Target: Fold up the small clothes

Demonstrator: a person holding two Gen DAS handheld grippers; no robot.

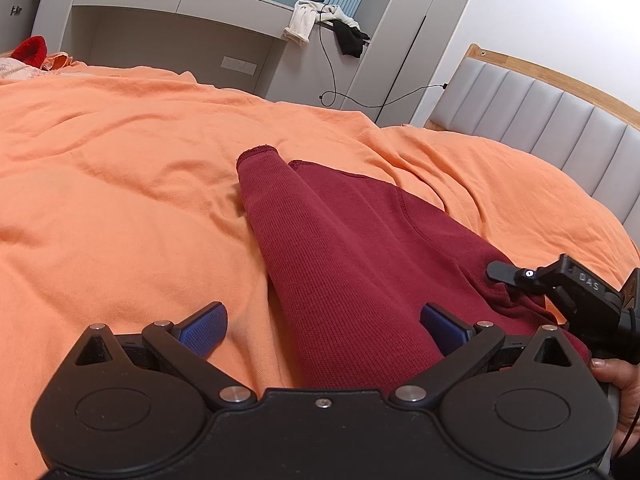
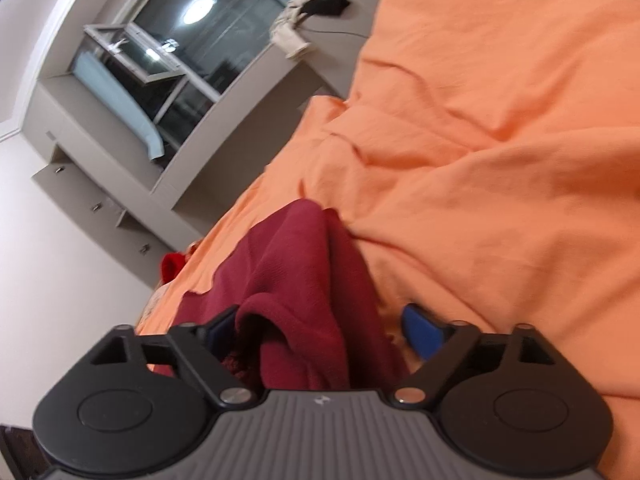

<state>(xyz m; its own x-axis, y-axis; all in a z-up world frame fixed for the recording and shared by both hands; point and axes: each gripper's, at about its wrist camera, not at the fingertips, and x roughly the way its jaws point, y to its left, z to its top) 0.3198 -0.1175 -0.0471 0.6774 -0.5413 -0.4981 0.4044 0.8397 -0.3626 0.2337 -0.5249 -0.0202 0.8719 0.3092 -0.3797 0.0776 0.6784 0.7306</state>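
Observation:
A dark red knit garment (image 1: 352, 256) lies on the orange bedsheet (image 1: 120, 184), folded lengthwise with one long fold running toward the cuff end. My left gripper (image 1: 324, 328) is open, its blue pads (image 1: 204, 328) spread wide, with the garment's near end passing between them. My right gripper (image 1: 520, 276) shows at the garment's right edge in the left wrist view. In the right wrist view my right gripper (image 2: 320, 332) is open, tilted sideways, and bunched red fabric (image 2: 304, 288) sits between its fingers.
A grey padded headboard (image 1: 552, 120) with a wood rim stands at the right. A grey cabinet and window ledge (image 1: 180, 16) hold white and black clothes (image 1: 320, 24) with a hanging cable. A bright red item (image 1: 30, 50) lies at the bed's far left.

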